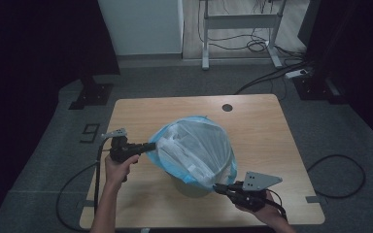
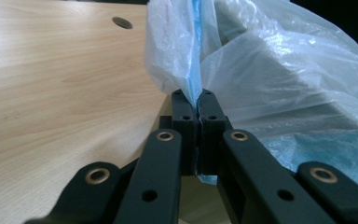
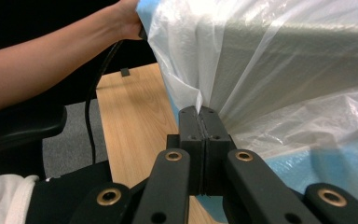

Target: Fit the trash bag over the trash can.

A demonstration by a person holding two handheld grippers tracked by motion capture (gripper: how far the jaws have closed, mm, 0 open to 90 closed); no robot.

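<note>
Toward the near right corner of the table (image 1: 281, 145), the right gripper (image 1: 219, 188) is held low, its jaws pressed together on a pinch of the plastic bag (image 1: 194, 145) at the rim's near side; in the right gripper view the film (image 3: 279, 70) is seen fanning out taut from that pinch. Just beyond, a pale bin (image 1: 190, 188) (mostly hidden under the film) stands near the middle of the front edge, and the bag is draped over its mouth, blue hem lowest. Farther back on the left side, the left gripper (image 1: 151, 146) is likewise clamped on the hem, a blue-edged fold caught between its pads. Opposite edges are gripped, it would seem, so the mouth can be stretched wide and drawn down over the bin's rim.
</note>
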